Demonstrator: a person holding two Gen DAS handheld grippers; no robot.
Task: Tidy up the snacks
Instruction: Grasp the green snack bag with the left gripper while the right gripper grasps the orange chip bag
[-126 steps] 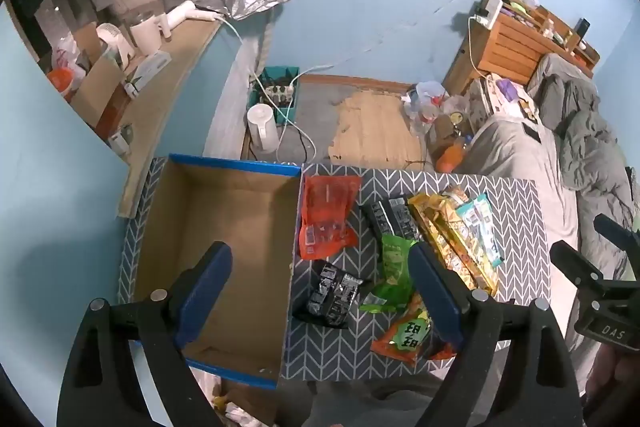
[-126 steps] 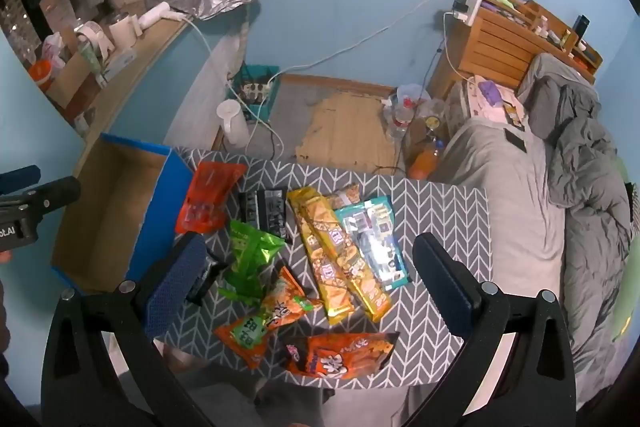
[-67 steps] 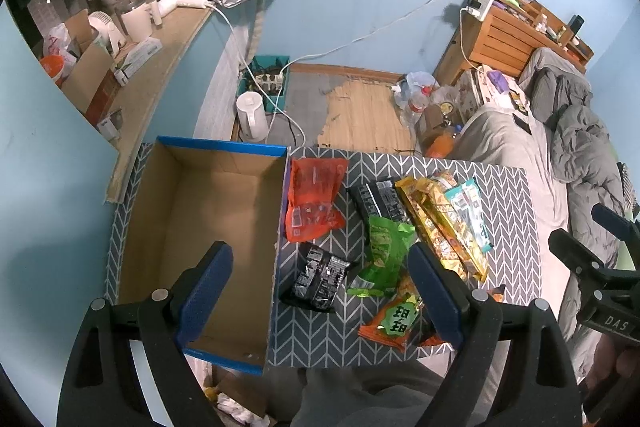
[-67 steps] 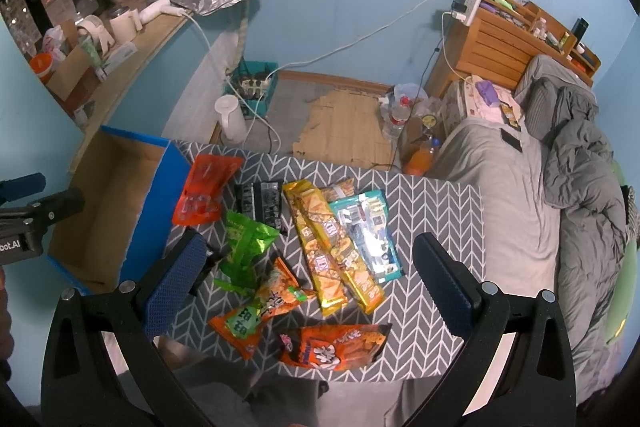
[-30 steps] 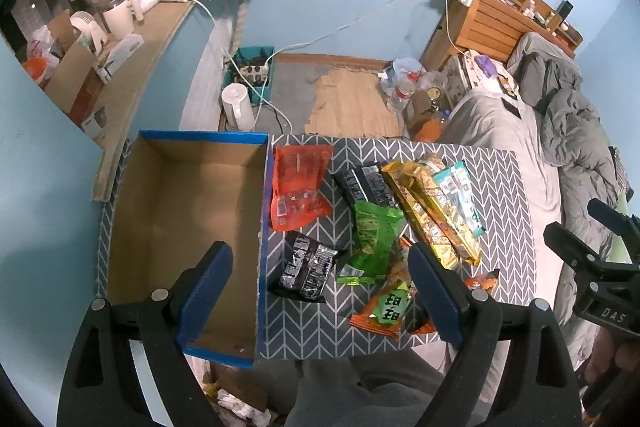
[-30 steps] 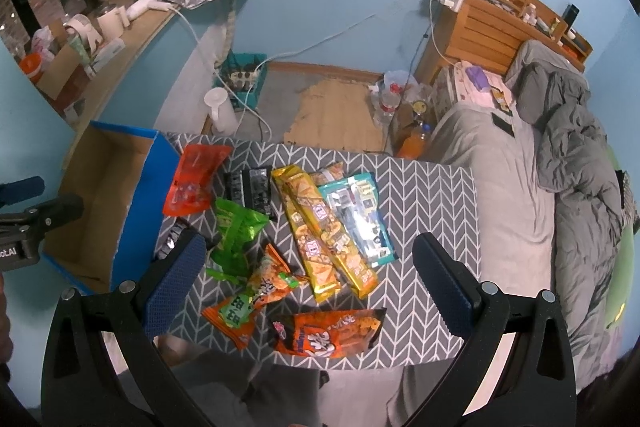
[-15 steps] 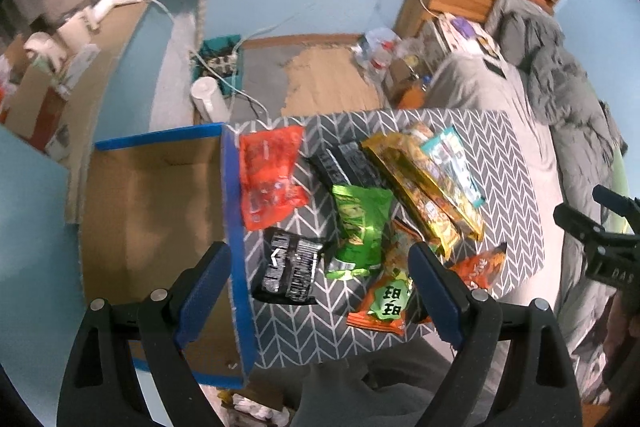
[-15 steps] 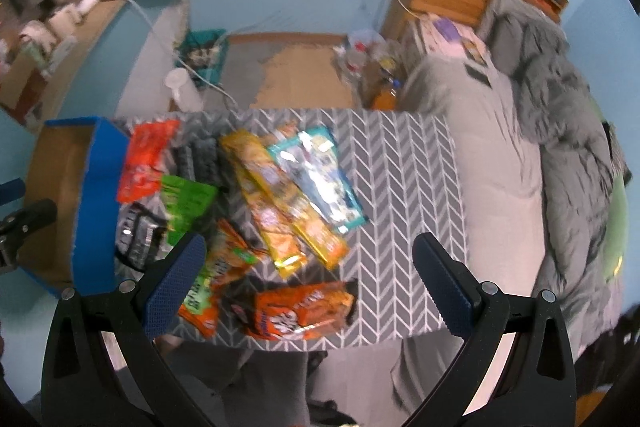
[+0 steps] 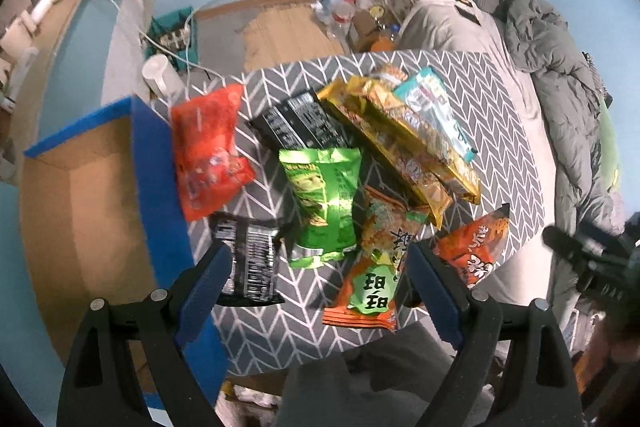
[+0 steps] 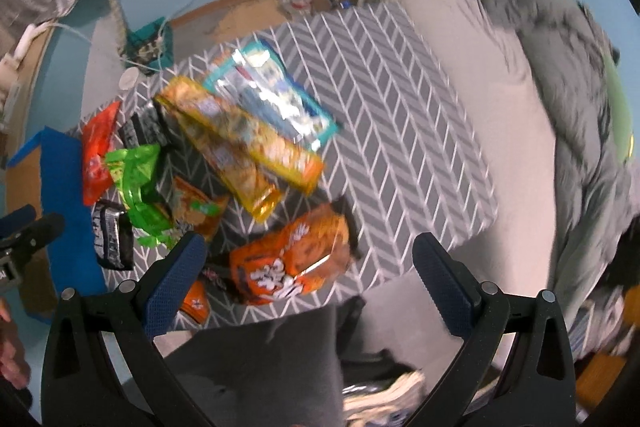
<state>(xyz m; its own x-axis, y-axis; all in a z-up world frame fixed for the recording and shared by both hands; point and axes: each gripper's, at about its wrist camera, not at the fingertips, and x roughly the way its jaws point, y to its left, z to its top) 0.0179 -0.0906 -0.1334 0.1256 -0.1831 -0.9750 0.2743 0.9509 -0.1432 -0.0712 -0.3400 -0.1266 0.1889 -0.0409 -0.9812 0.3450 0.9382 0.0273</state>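
Much of our right view is motion-blurred. Both our left gripper (image 9: 318, 281) and right gripper (image 10: 310, 269) hang spread wide, empty, above the snacks (image 9: 320, 187); only our left view shows inside the cardboard box (image 9: 92, 211).

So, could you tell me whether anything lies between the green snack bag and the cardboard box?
Yes. The red bag and the black packet both lie between the green snack bag and the cardboard box, beside its blue wall.
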